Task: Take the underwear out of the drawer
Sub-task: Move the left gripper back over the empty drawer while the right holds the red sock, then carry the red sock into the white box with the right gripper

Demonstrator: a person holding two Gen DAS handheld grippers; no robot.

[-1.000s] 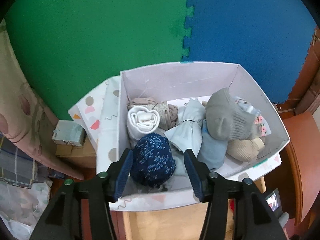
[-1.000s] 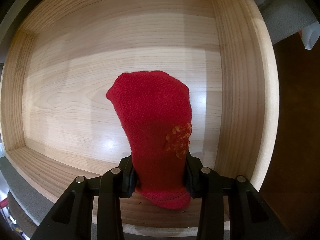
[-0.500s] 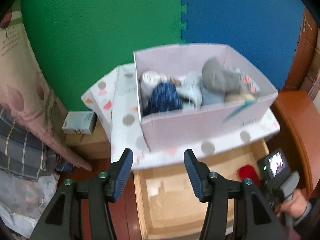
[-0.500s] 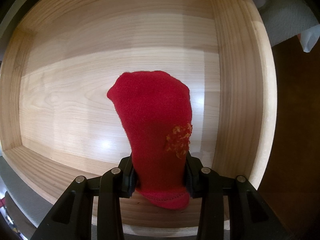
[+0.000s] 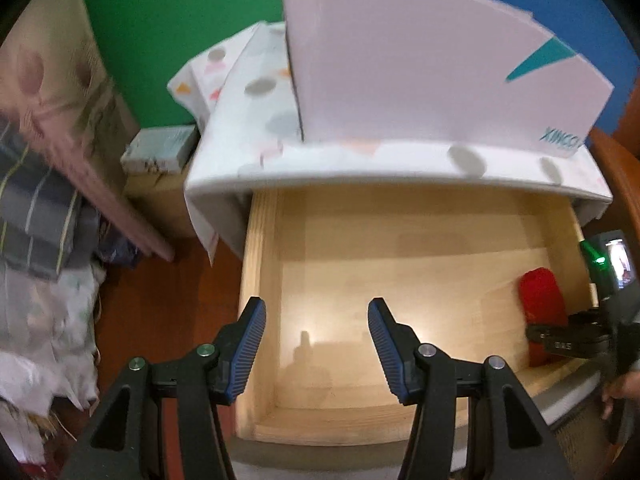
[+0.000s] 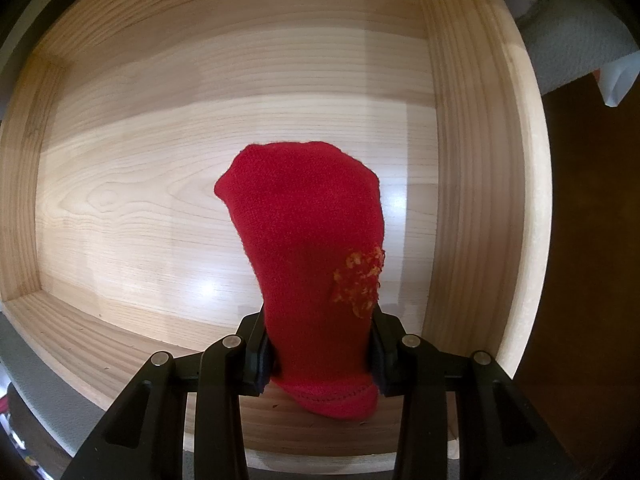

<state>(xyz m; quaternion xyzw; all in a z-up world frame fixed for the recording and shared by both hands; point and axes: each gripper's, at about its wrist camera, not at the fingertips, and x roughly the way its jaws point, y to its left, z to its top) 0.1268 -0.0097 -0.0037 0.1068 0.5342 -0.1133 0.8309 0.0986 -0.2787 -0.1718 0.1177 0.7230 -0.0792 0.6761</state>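
Note:
A red knitted garment (image 6: pixel 308 248) with a small orange patch hangs in my right gripper (image 6: pixel 318 354), which is shut on its lower end and points straight down into the open wooden drawer (image 6: pixel 480 200). From the left wrist view the same red garment (image 5: pixel 540 300) shows at the drawer's right side, with the right gripper (image 5: pixel 560 338) clamped on it. My left gripper (image 5: pixel 316 344) hovers above the near left part of the drawer (image 5: pixel 260 280), open, with nothing between its blue-padded fingers. Apart from the red piece, the drawer floor is bare wood.
A white cardboard box (image 5: pixel 420 72) sits on a dotted white cloth (image 5: pixel 256 132) above the drawer's back. A small box (image 5: pixel 158 152), folded bedding (image 5: pixel 36 208) and crumpled white fabric (image 5: pixel 44 340) lie to the left on the brown floor. A hand (image 5: pixel 624 388) shows at the right edge.
My left gripper came down and back from over the box of rolled clothes, so the open drawer now lies under it. The right gripper and red garment stayed still.

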